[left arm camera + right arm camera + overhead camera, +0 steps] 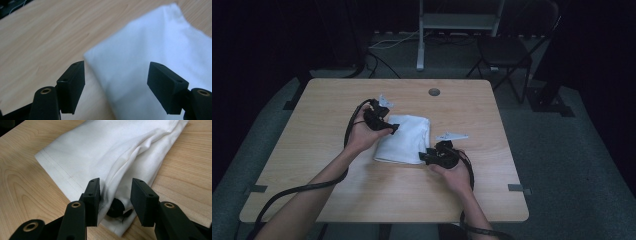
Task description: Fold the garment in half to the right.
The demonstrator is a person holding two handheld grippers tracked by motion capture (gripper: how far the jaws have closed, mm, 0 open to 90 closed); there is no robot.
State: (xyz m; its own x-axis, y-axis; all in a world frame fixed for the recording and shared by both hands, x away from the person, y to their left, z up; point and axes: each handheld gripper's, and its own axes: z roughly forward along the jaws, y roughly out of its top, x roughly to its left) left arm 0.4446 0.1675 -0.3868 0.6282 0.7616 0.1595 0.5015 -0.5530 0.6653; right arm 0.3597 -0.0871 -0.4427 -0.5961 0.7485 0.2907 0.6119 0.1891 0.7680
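A folded white cloth (404, 140) lies in the middle of the wooden table (327, 100). My left gripper (393, 129) hovers over the cloth's left side, and in the left gripper view its jaws stand wide apart (116, 82) above a corner of the cloth (150, 50) with nothing between them. My right gripper (422, 157) is at the cloth's near right corner. In the right gripper view (115, 195) a thick fold of the cloth (112, 152) lies between its jaws. The left jaw touches the fabric and a gap shows at the right one.
A round cable hole (434, 92) sits near the table's far edge. A dark chair (507, 50) and a metal stand (457, 22) are on the floor beyond the table. Bare wood surrounds the cloth on all sides.
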